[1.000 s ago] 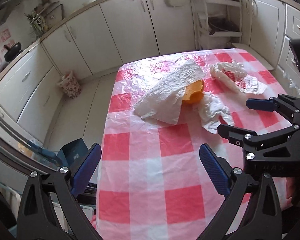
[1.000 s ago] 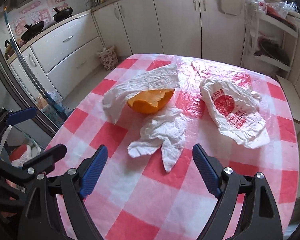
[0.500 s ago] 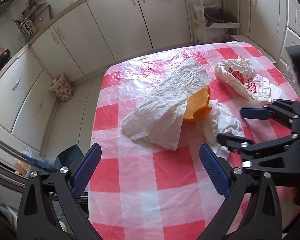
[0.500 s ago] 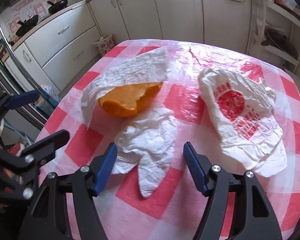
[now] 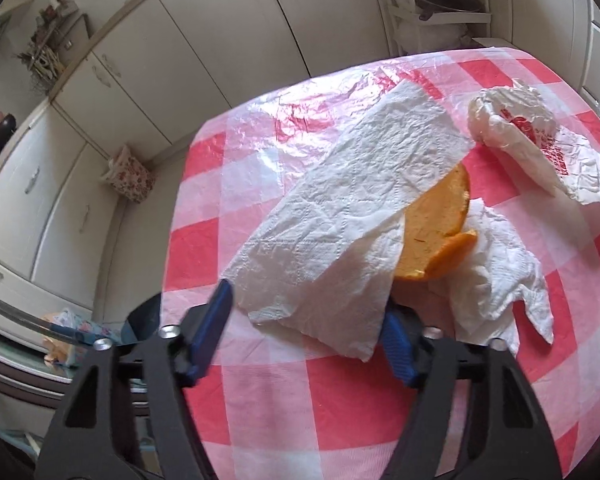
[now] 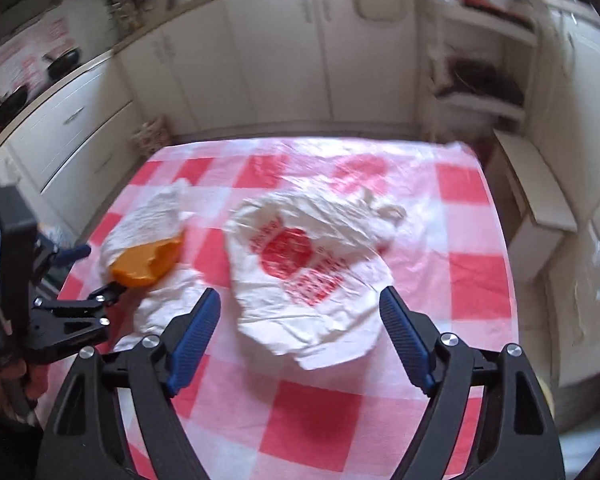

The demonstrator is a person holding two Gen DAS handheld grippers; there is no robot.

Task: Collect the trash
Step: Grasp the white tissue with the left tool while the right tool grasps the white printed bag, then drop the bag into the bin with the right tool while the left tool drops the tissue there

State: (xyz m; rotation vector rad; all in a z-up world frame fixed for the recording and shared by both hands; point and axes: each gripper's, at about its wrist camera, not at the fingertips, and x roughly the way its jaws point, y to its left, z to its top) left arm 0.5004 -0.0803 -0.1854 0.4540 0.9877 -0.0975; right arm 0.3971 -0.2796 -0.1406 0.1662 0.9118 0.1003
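Left gripper [image 5: 306, 330] closing around paper towel [image 5: 340, 216]; right gripper [image 6: 300, 332] opening, empty.
Checked tablecloth [image 6: 472, 280] bears plastic bag [image 6: 300, 264] beside the towel; cabinets [image 6: 260, 60] beyond its far edge.

1. A large white paper towel [image 5: 352, 216] is spread crumpled over the red-and-white checked surface [image 5: 300, 408]; it is draped across the top of an orange peel and its near corner hangs folded.
2. The orange peel [image 5: 440, 232], a hollow half shell with a torn rim, is lodged under that towel and rests partly on a second tissue.
3. The second white tissue [image 5: 500, 280] is bunched beside the peel, with a pointed flap trailing toward the near edge.
4. A white plastic bag [image 6: 308, 264] with red print is laid crumpled and mostly flat, apart from the peel.
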